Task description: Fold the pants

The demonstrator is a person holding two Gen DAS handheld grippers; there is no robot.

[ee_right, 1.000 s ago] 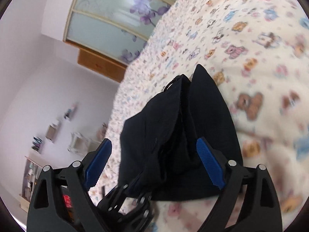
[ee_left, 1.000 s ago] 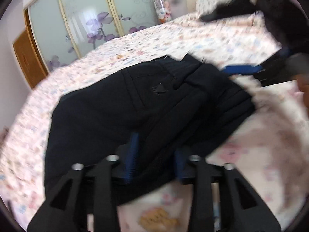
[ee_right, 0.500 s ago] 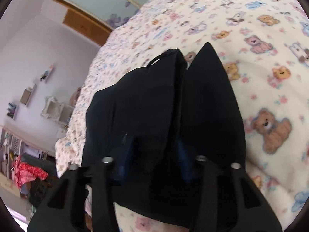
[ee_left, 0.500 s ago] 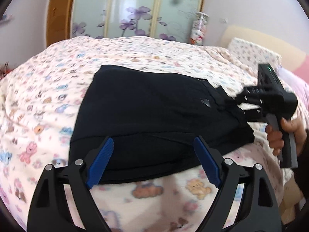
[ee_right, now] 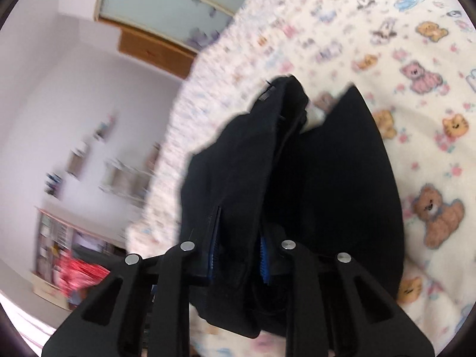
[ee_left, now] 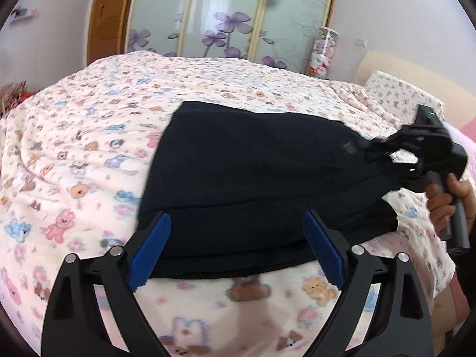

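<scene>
The black pants (ee_left: 253,178) lie folded on the teddy-bear bedspread (ee_left: 74,148). My left gripper (ee_left: 235,241) is open, its blue pads at either side of the pants' near edge, holding nothing. My right gripper (ee_right: 238,255) is shut on a bunched end of the pants (ee_right: 238,178) and lifts that part off the bed. The right gripper also shows in the left wrist view (ee_left: 416,154), at the right end of the pants, held by a hand.
A sliding wardrobe with purple flowers (ee_left: 232,15) and a wooden door (ee_left: 107,15) stand behind the bed. A jar (ee_left: 322,53) and a pillow (ee_left: 395,92) are at the far right. Shelves and red clutter (ee_right: 77,270) lie beyond the bed's edge.
My left gripper let go of the pants, opened and drew back to the near edge. My right gripper closed on the pants' end and raised it.
</scene>
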